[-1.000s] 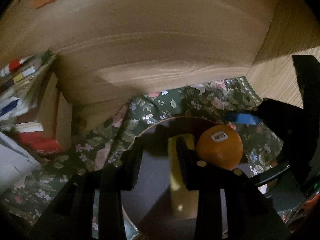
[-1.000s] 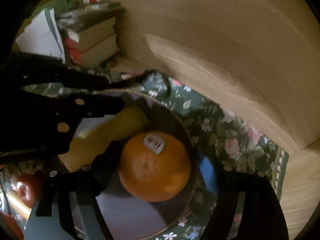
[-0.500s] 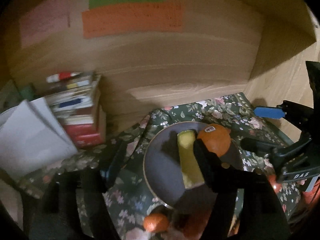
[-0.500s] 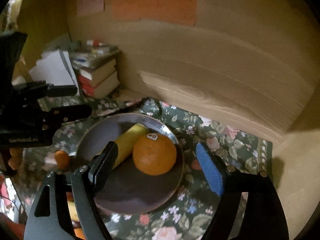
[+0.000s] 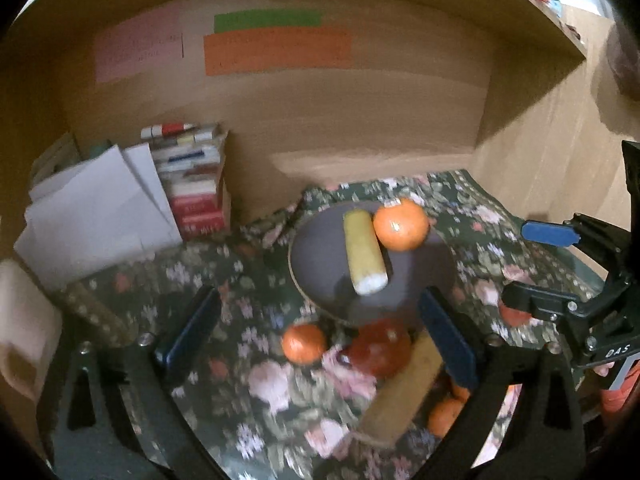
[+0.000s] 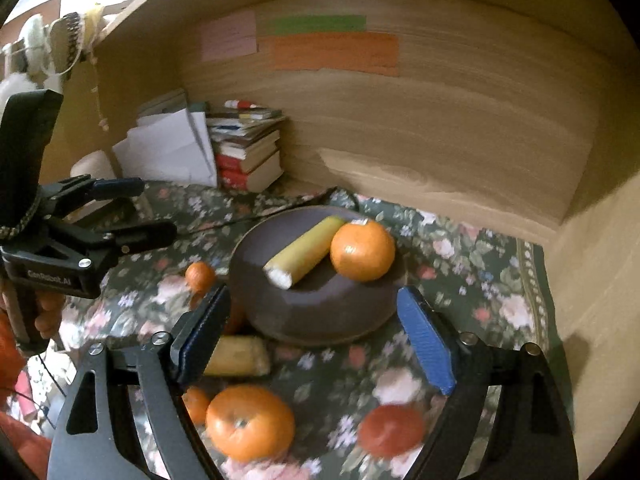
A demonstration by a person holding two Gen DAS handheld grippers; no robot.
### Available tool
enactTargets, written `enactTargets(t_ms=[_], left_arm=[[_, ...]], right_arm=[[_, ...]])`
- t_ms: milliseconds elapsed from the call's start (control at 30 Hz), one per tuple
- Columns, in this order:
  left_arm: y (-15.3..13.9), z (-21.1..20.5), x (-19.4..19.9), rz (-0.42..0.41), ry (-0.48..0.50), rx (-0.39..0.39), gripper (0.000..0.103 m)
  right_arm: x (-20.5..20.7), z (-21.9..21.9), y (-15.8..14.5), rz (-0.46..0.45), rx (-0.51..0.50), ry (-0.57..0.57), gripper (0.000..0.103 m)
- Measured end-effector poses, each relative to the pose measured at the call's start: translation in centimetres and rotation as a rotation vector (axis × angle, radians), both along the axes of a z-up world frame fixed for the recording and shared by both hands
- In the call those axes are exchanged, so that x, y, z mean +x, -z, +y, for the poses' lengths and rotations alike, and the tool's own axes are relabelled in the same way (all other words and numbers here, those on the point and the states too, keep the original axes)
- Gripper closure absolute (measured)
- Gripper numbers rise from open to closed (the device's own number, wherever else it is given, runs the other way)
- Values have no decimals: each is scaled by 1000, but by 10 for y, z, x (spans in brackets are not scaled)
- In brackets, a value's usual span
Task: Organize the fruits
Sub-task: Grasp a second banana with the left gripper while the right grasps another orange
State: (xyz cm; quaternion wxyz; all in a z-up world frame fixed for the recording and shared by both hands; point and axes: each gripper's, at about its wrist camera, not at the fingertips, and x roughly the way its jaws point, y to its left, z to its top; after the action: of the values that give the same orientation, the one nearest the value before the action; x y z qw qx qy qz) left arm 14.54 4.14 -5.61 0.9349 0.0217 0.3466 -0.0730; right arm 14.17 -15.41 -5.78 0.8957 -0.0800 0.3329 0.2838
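**A:** Where does the fruit sit?

**B:** On a dark plate atop a floral cloth, an orange touches a yellow banana piece. Loose fruit lies in front of the plate: a small orange, a large orange, a red fruit and a second banana piece.

**A:** Anything hard to make out?

**B:** The near fruit is blurred. The second banana piece is half hidden behind a blue pad, and another small orange is cut off by the gripper frame. What kind the red fruit is cannot be told.

**A:** And the tools?

**B:** The right gripper stands apart, nothing between its pads, short of the plate. The left gripper has just been opening and is spread wide over the cloth, gripping nothing. A hand holds its handle at the right camera's left edge.

**A:** Surroundings?

**B:** A stack of books and white papers sit against a wooden back panel bearing pink, green and orange notes, their writing illegible.
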Motion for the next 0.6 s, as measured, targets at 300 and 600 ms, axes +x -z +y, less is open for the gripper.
enactTargets(t_ms=[300, 600], left_arm=[[41, -8, -24, 108, 40, -21, 3], [68, -18, -30, 154, 71, -29, 10]], right_arm=[[-29, -2, 39, 75, 6, -11, 19], [-36, -3, 72, 173, 22, -26, 19]])
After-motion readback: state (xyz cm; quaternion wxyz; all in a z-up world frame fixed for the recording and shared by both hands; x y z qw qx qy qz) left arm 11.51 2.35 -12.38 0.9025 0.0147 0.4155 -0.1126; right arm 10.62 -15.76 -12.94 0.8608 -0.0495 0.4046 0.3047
